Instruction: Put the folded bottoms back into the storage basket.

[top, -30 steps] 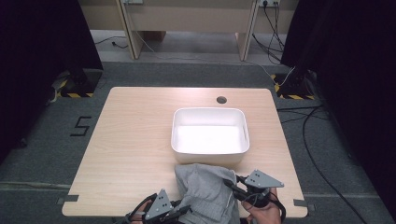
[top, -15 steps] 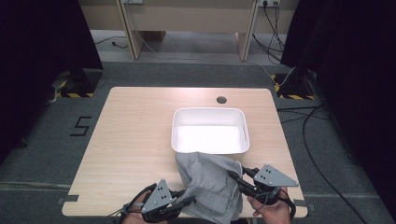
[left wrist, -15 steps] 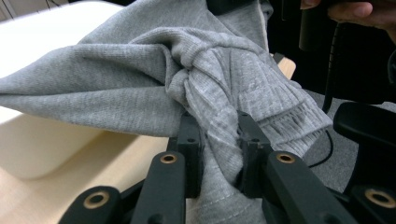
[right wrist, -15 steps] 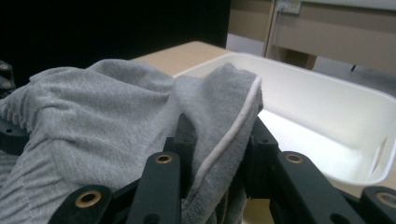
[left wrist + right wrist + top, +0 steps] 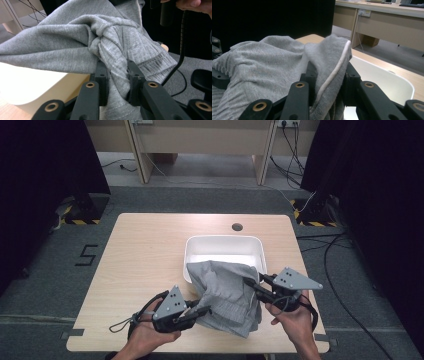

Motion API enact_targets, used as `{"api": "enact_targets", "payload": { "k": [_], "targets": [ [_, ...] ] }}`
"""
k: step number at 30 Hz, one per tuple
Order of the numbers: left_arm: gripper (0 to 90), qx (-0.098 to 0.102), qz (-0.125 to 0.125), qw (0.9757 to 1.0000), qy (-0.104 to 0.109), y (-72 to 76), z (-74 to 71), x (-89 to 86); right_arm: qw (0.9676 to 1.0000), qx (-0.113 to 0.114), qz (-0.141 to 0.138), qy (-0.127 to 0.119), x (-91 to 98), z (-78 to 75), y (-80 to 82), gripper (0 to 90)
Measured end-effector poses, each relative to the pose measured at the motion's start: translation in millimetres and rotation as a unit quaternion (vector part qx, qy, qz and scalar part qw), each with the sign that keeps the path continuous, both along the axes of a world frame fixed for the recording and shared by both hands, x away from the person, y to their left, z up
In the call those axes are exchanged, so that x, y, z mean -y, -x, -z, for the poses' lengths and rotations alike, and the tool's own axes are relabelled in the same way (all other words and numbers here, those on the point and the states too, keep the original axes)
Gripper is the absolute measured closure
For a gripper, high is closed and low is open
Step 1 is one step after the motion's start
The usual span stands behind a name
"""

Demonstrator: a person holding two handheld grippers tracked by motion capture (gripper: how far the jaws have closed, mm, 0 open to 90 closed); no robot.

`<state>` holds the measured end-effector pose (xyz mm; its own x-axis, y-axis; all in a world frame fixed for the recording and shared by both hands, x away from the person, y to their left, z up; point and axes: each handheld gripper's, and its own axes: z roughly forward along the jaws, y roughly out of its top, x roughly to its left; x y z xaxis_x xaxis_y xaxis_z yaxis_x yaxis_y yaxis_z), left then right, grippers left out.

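Work in hand: I am lifting a grey garment (image 5: 227, 295) toward the white tub (image 5: 223, 251) on the table (image 5: 145, 265).
My left gripper (image 5: 117, 75): jaws clamped narrow on a twisted bunch of the cloth, which rises straight out from between the pads; a ribbed cuff hangs just right of them.
My right gripper (image 5: 328, 75): jaws pinched on a fold with a white piped edge running up between them; the tub lies ahead of them, to the right.
Done: garment gripped at two ends and off the table, its upper fold draped over the tub's near rim.
Left: by my judgement, carry it fully over the tub, lower it and let go.
Since a second ago: both my hands have risen; the cloth, then bunched low at the table's near edge, now hangs stretched between my jaws and overlaps the tub.
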<state>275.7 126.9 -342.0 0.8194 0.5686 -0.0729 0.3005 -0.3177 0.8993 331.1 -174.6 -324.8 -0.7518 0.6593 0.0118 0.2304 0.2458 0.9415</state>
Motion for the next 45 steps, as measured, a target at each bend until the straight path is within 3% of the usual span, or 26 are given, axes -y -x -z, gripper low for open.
{"api": "enact_targets", "payload": {
  "k": [7,9,11,15,21,31,35,45],
  "targets": [
    [74.7,-0.006,-0.010,0.9999,0.000,-23.6,-18.1,-3.2,1.0000,-0.005,-0.006,0.000,-6.3,-19.7,-27.8,72.4],
    [74.6,-0.009,-0.017,0.9998,-0.001,-36.2,-23.9,-3.4,1.0000,-0.001,-0.003,0.008,-11.2,-26.4,-40.0,72.4],
    [74.7,-0.010,-0.019,0.9998,-0.001,-41.5,-26.1,-3.5,1.0000,-0.004,-0.004,0.005,-13.2,-28.2,-43.5,72.5],
    [74.7,-0.012,-0.026,0.9995,0.009,-57.1,-31.8,-3.2,0.9998,0.004,-0.001,0.018,-17.4,-42.5,-60.3,72.6],
    [74.6,-0.018,-0.040,0.9990,0.014,-73.3,-30.9,-0.1,0.9994,-0.003,0.003,0.035,-19.8,-52.9,-76.8,72.6],
    [74.7,-0.041,-0.068,0.9968,0.014,-107.6,-12.6,5.6,0.9983,-0.038,0.015,0.041,-25.9,-32.8,-124.0,72.6],
    [74.7,-0.050,-0.077,0.9957,0.012,-118.0,-5.1,7.4,0.9978,-0.046,0.018,0.043,-26.7,-26.5,-133.6,72.6],
    [74.6,-0.072,-0.093,0.9930,-0.017,-139.9,24.2,16.5,0.9943,-0.080,0.026,0.066,-30.5,5.6,-161.2,72.6]
  ]
}}
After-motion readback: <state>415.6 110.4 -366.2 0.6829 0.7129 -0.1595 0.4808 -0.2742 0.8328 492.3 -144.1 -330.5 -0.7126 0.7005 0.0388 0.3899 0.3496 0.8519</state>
